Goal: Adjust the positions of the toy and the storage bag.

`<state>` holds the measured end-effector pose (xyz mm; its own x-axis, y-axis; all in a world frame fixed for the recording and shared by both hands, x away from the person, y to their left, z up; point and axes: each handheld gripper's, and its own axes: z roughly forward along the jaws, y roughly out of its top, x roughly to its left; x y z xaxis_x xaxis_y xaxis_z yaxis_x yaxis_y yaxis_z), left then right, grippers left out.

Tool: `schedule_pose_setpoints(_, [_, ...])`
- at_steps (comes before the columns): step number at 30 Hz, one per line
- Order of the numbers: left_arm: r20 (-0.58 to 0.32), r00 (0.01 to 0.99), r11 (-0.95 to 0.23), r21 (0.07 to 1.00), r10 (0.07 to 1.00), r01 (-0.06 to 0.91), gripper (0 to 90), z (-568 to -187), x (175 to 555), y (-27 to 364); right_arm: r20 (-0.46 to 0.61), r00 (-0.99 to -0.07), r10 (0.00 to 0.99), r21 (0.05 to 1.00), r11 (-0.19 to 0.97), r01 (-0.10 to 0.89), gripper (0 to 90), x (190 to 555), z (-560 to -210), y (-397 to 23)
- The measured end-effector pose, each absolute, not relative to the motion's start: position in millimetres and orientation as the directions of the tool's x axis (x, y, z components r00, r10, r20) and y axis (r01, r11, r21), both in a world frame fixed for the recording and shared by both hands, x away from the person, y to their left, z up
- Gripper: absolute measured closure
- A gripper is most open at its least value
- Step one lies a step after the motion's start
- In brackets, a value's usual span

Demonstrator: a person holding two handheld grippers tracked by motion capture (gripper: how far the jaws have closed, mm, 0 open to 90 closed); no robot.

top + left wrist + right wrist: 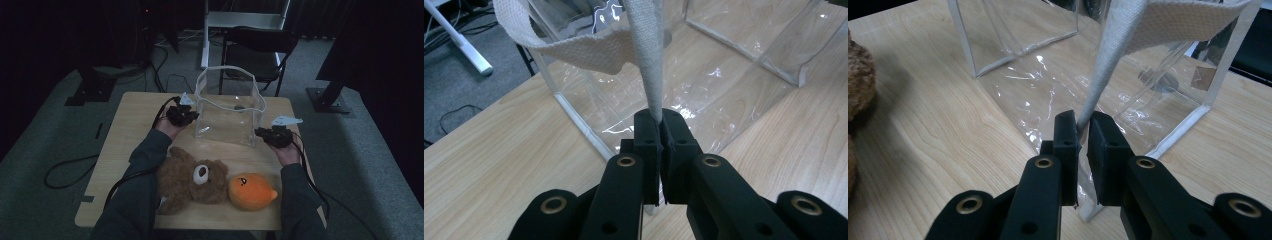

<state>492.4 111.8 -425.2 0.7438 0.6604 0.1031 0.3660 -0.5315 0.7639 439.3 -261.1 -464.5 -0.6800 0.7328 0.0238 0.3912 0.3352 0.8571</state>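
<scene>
Dim room, wooden worktop [135, 130]. Clear bag [227, 117] stands upright near the far middle of the worktop, mouth up, white trim along its edges, white woven straps rising from its top.

My left gripper [181, 115] sits at the bag's left side. In the left gripper view, my fingers [646, 137] are closed on the strap [646, 65], which runs straight up from between them; a second loop of strap [569, 47] sags across the bag's upper edge behind it. The bag's wall lies just beyond the fingertips, and glare on the plastic blurs what is inside.

My right gripper [274, 136] sits at the bag's right front corner. In the right gripper view, my fingers [1066, 140] pinch the other strap [1108, 65] low down, close to where it meets the bag's wall. The white corner seam [1173, 137] runs down just right of the fingers.

Something small and dark [239, 107] lies at the bag's far side; inside or behind, I cannot tell.

Near edge of the worktop, between my forearms: brown bear [192, 180] on its back, and an orange plush [251, 191] touching its right side. Both lie well apart from the bag, with bare wood between.

Beyond the worktop: black chair [257, 55] directly behind the bag, a white frame [245, 20], cables [65, 172] on grey carpet.
</scene>
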Motion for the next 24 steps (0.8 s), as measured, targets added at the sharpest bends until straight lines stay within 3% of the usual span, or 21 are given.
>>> schedule_pose_setpoints(24, [0.109, 0.749, -0.546, 0.753, 0.653, 0.367, 87.2, -423, 472, 133, 0.016, -0.721, 0.693, 0.850, 0.370, 0.375, 82.1, 437, -463, -246])
